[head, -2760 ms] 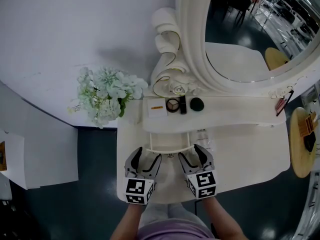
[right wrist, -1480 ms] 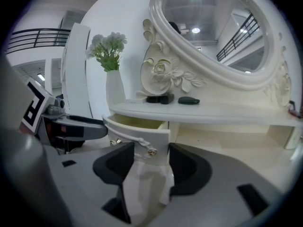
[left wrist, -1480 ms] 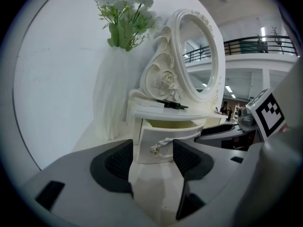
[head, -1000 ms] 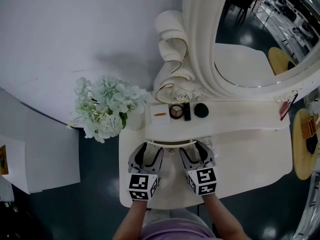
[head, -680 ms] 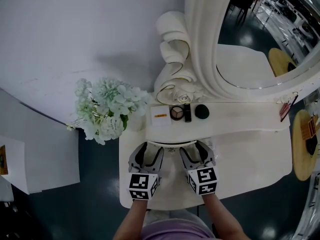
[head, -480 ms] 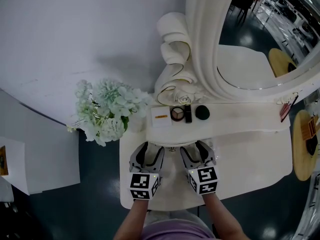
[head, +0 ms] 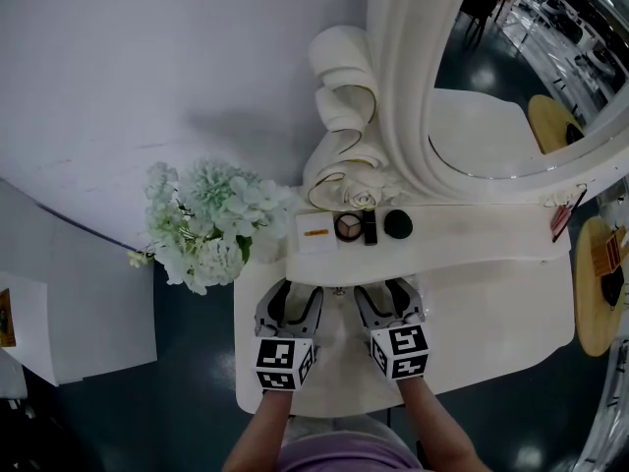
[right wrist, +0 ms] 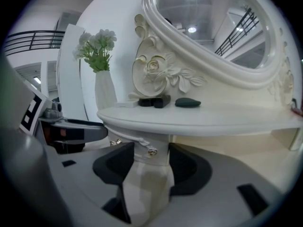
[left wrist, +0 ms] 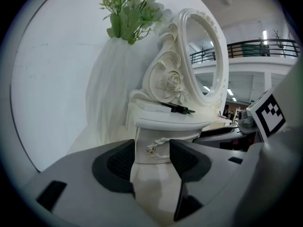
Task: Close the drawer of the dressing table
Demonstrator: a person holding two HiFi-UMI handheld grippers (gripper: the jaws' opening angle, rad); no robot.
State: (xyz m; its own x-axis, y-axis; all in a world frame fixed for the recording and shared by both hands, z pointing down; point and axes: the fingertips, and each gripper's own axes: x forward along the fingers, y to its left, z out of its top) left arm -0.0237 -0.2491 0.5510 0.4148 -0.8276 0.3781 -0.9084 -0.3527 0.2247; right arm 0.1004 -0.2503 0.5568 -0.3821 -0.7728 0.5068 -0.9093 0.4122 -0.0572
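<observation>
The cream dressing table [head: 491,308] has a raised shelf [head: 462,236] under the oval mirror [head: 511,87]. Its small drawer sits pushed in beneath the shelf edge. Only the drawer front [left wrist: 147,140] with a small metal knob [left wrist: 150,148] shows, also seen in the right gripper view [right wrist: 142,143]. My left gripper [head: 293,293] and right gripper [head: 383,289] lie side by side on the tabletop, tips at the drawer front. Both stand open, their dark pads [left wrist: 124,161] [right wrist: 187,167] apart, with nothing gripped between them.
On the shelf lie a white box [head: 314,229], a round compact [head: 347,226], a dark tube and a dark green oval [head: 396,224]. A vase of white flowers [head: 211,219] stands at the table's left end. A round wooden stool [head: 595,283] is at the right.
The drawer, earlier sticking out in front of the shelf, has slid in under it. Both grippers have moved forward with it toward the shelf.
</observation>
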